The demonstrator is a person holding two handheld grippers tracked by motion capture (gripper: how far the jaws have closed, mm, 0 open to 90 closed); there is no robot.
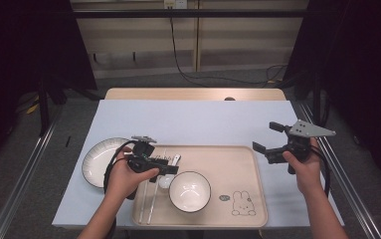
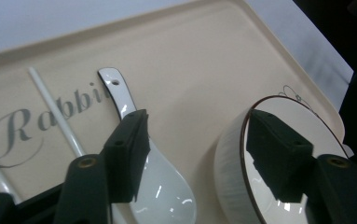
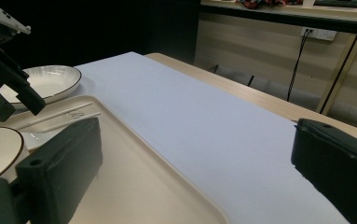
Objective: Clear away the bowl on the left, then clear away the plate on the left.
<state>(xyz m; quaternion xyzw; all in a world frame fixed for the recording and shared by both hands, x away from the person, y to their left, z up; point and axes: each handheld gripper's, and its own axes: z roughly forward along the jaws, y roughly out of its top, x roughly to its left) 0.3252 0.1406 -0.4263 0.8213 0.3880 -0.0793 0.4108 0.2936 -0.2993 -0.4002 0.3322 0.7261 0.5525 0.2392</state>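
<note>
The left tool (image 2: 195,154) is held with its blocky black jaws parted and nothing gripped, just above a glossy white ceramic spoon (image 2: 160,186) lying on the smooth beige tray (image 2: 190,60). A round, dark-rimmed white bowl (image 2: 241,186) sits just right of the spoon. The right tool (image 1: 268,138), jaws wide and empty, is held over the pale bench (image 1: 193,119) at the tray's right.

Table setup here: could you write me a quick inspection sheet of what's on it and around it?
Surface: table under a pale sheet.
Job's things: white spoon, chopsticks and bowl on the beige tray.
Clutter: plate left of the tray.
Grippers: left gripper open above the spoon, nothing held; right gripper open, empty.
Cables: black cable down the back wall.
Surroundings: dark curtains, metal floor rails.
</note>
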